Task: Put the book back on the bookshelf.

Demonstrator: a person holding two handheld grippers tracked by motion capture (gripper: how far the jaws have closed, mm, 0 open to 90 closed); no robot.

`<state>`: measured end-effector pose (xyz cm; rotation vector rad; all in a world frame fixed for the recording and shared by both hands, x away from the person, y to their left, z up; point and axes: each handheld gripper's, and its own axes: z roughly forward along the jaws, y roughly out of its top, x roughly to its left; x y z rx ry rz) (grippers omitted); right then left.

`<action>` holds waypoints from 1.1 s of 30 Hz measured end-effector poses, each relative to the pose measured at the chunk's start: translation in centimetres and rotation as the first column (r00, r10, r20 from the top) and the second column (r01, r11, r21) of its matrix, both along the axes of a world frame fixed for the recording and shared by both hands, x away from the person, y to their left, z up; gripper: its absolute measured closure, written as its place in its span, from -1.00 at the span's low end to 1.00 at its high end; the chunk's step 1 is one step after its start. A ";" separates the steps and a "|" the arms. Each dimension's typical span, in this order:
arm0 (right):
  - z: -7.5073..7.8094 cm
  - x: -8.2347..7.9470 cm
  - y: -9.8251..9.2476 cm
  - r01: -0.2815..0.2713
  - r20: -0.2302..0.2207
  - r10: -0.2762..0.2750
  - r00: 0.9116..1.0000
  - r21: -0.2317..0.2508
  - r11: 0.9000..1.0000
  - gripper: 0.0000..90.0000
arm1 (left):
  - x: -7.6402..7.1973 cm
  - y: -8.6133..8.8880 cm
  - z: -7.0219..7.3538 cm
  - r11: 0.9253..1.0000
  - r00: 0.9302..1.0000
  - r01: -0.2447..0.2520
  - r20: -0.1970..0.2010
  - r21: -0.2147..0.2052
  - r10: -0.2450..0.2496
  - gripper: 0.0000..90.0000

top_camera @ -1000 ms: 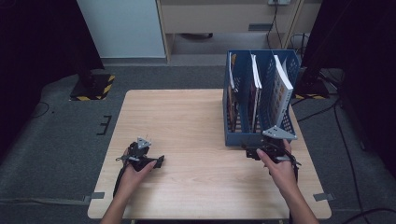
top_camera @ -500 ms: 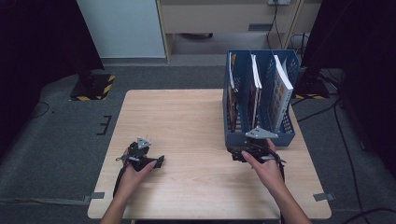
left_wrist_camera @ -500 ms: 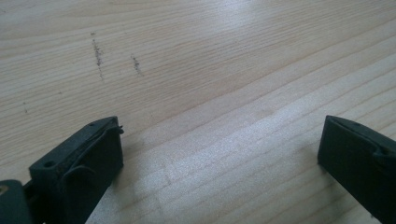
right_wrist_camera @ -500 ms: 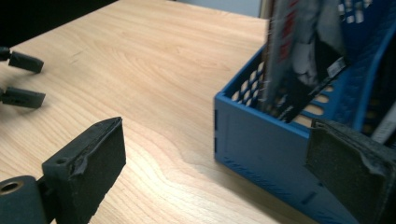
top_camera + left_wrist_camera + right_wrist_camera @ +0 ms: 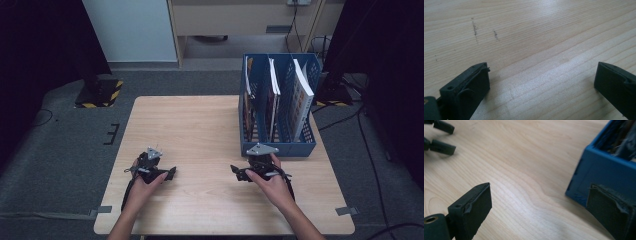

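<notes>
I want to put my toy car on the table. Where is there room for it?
The wooden table is bare left of the blue file rack, back to its far edge. There is also a bare gap between the left gripper and the right gripper. It is crowded at the right, where the rack holds books.

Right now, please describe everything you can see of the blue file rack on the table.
The blue file rack looks like plastic, with perforated walls and upright dividers forming slots. It stands upright at the table's far right part. Books or magazines stand in its slots, one white-edged volume leaning at the right. The right gripper lies just in front of its low front wall, jaws open, holding nothing. In the right gripper view, its front corner rests on the wood.
</notes>
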<state>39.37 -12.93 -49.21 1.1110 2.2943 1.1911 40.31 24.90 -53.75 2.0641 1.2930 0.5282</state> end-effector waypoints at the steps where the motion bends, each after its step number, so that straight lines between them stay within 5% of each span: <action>1: -0.2 0.0 0.2 -0.007 -0.009 0.007 1.000 -0.006 1.000 -0.85 | 0.0 0.0 0.0 1.000 1.000 0.000 0.000 0.000 0.000 -1.00; 9: -2.2 0.4 3.0 -0.079 -0.078 0.076 0.994 -0.043 0.996 -0.83 | 0.0 0.0 0.0 1.000 1.000 0.000 0.000 0.000 0.000 -1.00; 13: -2.7 0.9 4.1 -0.071 -0.109 0.069 0.992 -0.012 0.997 -0.82 | 0.0 0.0 0.0 1.000 1.000 0.000 0.000 0.000 0.000 -1.00; 22: -4.1 1.2 5.5 -0.077 -0.142 0.065 0.988 -0.074 0.994 -0.83 | 0.0 0.0 0.0 1.000 1.000 0.001 0.000 0.001 -0.001 -1.00; 27: -4.1 1.2 5.6 -0.065 -0.137 0.055 0.989 -0.075 0.995 -0.83 | 0.0 0.0 0.0 1.000 1.000 0.003 0.000 0.001 -0.003 -1.00; 33: -4.7 0.9 5.8 -0.028 -0.068 0.019 0.997 -0.130 0.991 -0.90 | 0.0 -0.1 0.0 1.000 1.000 0.016 -0.001 0.002 -0.016 -1.00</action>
